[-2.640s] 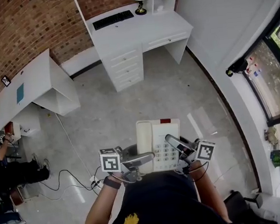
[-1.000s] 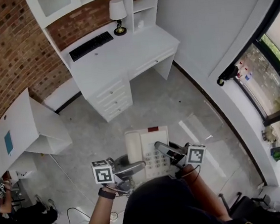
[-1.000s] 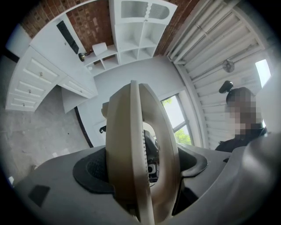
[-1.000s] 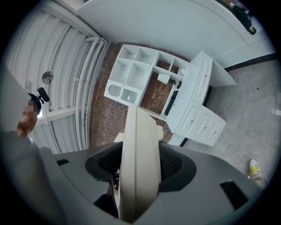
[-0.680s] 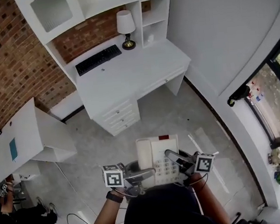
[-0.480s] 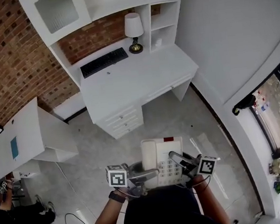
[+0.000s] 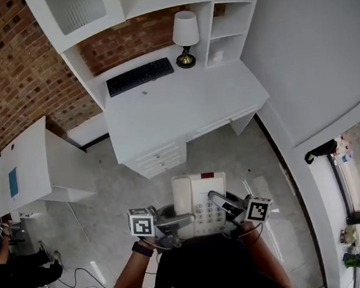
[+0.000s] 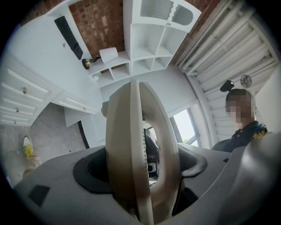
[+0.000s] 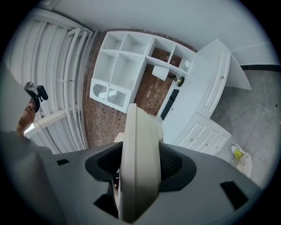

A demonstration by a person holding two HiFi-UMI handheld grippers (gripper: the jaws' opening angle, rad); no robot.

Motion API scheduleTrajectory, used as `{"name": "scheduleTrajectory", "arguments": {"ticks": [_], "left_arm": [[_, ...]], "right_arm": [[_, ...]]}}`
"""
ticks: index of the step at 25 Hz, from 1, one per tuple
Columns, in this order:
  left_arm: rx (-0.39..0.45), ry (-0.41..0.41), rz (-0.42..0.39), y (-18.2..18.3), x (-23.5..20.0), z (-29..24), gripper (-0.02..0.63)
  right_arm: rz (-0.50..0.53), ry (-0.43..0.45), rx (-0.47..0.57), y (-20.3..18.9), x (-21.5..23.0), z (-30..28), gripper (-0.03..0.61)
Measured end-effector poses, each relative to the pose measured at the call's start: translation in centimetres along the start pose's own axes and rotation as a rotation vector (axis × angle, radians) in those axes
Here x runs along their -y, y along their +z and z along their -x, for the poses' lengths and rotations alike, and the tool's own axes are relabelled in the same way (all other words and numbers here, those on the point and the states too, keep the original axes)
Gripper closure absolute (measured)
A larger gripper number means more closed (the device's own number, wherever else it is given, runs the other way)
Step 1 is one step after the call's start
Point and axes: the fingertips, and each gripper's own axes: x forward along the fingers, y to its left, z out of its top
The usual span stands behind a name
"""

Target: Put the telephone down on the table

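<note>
**Cream telephone closes on the white table, gripped from both sides**

From the head view, the telephone (image 7: pixel 200 195) sits at 6 o'clock, keypad up, carried over bare floor. The left gripper (image 7: pixel 175 222) takes its 9 o'clock edge and the right gripper (image 7: pixel 219 201) its 3 o'clock edge. The table (image 7: pixel 182 108), with a keyboard (image 7: pixel 140 76) and a lamp (image 7: pixel 185 34) toward 12 o'clock, now fills far more of the frame than a second ago. The person has walked up to it with the hold unchanged.

In the left gripper view, the jaws stand wide, with both pads pressed on the telephone's handset side.

In the right gripper view, the jaws are likewise clamped on the opposite edge.

I'd judge the carry nearly done. The telephone is still short of the tabletop, so what remains is a forward reach, then lowering it onto the bare surface at 6 o'clock from the keyboard.
</note>
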Motion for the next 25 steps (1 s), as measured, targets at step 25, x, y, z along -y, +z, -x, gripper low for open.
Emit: {"name": "scheduleTrajectory", "arguments": {"ticks": [25], "left_arm": [[0.087,-0.001,-0.022,32.4,-11.7,-9.9,0.184]], "right_arm": [[0.051,-0.014,-0.081,30.0,7.6,-18.9,0.348]]}}
